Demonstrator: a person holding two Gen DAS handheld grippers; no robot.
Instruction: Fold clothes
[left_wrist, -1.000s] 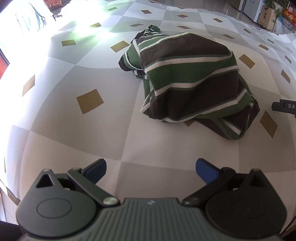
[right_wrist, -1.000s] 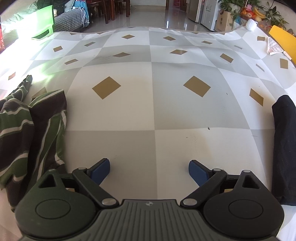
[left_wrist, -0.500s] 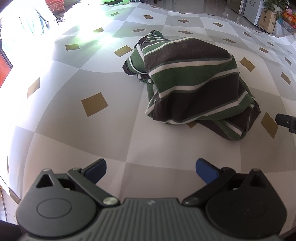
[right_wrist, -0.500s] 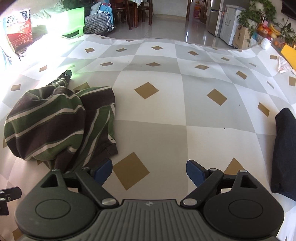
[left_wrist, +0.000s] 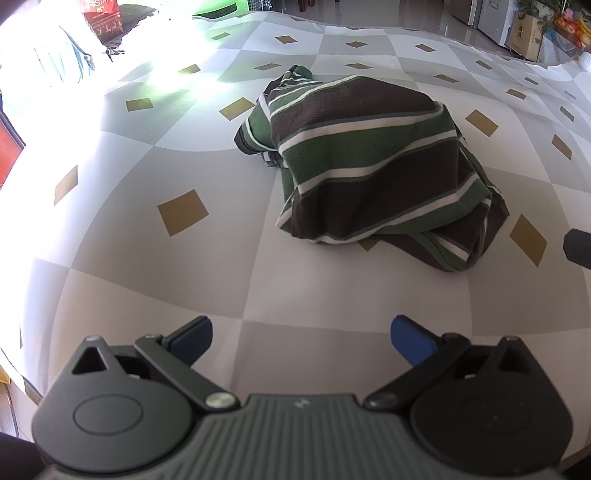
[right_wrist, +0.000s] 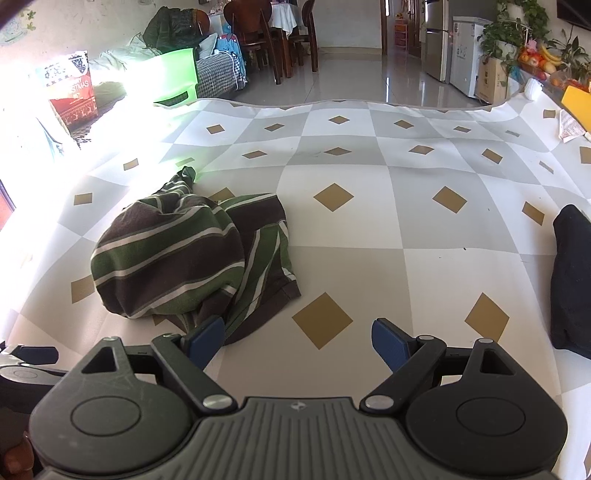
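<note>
Striped shirt (right_wrist: 192, 258) bunched in heap on checked table (right_wrist: 424, 280). Left gripper (left_wrist: 301, 336) fingers spread, empty, short of heap. Right gripper (right_wrist: 297, 338) fingers spread, empty, beside hem. Best: pinch two separate edges, spread flat before folding.

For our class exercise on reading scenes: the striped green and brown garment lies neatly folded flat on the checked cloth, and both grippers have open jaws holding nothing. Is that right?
Not quite. The striped garment is not folded flat; it lies in a rumpled heap on the checked cloth, as the left wrist view shows. The rest holds: the left gripper and right gripper have open jaws holding nothing.
</note>
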